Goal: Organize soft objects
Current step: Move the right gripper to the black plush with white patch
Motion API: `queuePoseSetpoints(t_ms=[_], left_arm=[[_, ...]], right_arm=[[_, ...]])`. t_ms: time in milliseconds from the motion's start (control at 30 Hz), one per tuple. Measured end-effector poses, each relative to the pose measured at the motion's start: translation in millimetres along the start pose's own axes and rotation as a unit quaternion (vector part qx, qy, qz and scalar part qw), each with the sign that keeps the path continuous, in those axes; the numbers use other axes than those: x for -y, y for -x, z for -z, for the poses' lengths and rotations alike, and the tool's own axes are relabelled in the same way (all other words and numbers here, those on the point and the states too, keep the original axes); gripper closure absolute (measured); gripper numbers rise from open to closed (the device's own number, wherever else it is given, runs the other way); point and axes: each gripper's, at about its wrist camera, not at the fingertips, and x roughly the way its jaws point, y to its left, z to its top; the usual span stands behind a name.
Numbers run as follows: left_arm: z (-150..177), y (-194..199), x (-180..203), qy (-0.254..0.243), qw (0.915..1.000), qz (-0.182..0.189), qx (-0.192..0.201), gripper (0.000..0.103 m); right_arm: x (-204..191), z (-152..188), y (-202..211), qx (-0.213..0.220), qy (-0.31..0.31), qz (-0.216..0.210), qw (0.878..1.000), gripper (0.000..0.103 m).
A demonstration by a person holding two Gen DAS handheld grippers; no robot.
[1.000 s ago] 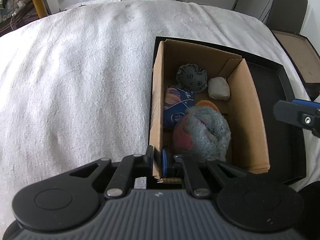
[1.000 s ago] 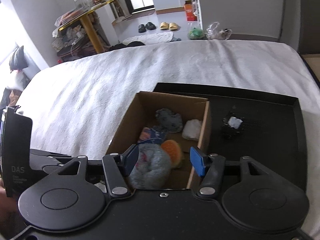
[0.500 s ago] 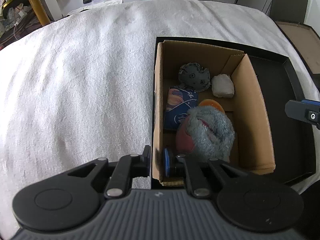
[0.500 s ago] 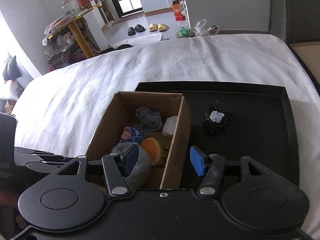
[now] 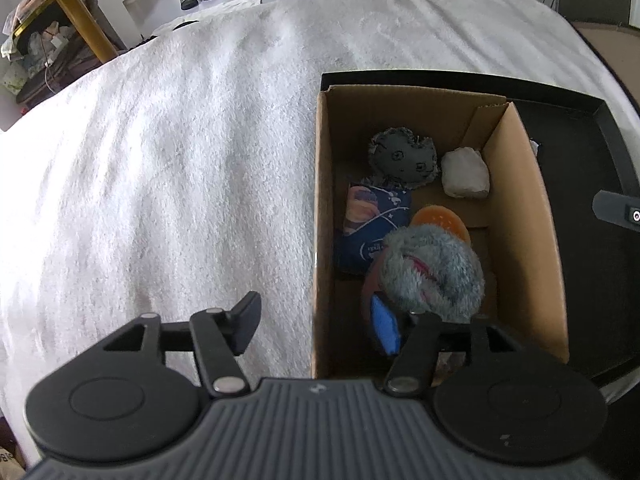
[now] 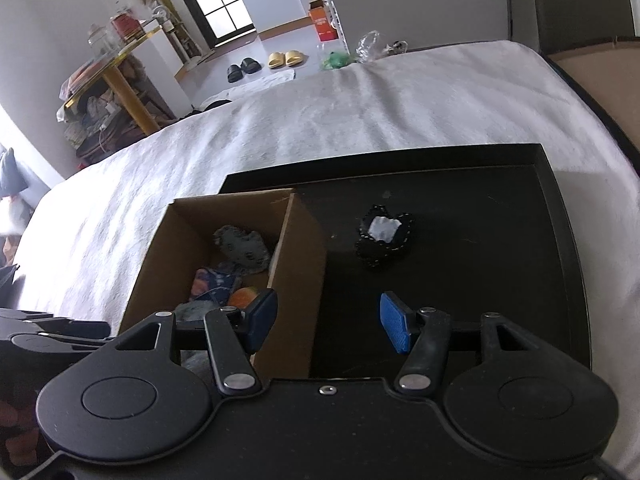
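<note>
Black and wide apart, the left hand-held gripper (image 5: 316, 328) holds nothing. Its two fingers sit on either side of the near left wall of the cardboard box (image 5: 322, 216), one outside over the white blanket (image 5: 160, 160) and one inside by the fluffy grey toy (image 5: 432, 272). It looks like this hand is there to steady the box so it does not slide, though it is not squeezing the wall now.

The right hand-held gripper (image 6: 326, 322) is spread apart too, and empty. It hangs above the right wall of the box and the black tray (image 6: 560, 264). It points toward the small black soft thing with a white patch (image 6: 384, 236), which lies alone on the tray, well apart from the box. I think this is the next thing to pick up, since it is the only soft thing left outside.

Inside the box lie the grey toy, an orange piece (image 5: 440, 218) tucked behind it, a dark blue pouch with planets (image 5: 372, 224), a grey heart-shaped pillow with a face (image 5: 402, 156) and a little white lump (image 5: 464, 174). They are packed close, so the job seems nearly done.

The box stands in the tray's left part, and the tray rests on the blanket. The soft thing will squash when pinched, so a gentle close should do.
</note>
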Motion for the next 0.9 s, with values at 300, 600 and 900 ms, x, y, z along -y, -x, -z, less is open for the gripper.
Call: queuePoseSetpoints(t_ms=[300, 600, 900], left_arm=[[-16, -6, 11, -0.010, 0.9995, -0.031, -0.007, 0.037], [-30, -19, 22, -0.028, 0.9978, -0.055, -0.021, 0.036], [-40, -33, 27, -0.042, 0.9957, -0.074, -0.035, 0.036]], right_arm=[[28, -9, -22, -0.002, -0.026, -0.010, 1.000, 0.049], [53, -23, -52, -0.009, -0.046, -0.021, 0.999, 0.049], [69, -33, -87, -0.027, -0.051, -0.021, 0.998, 0.049]])
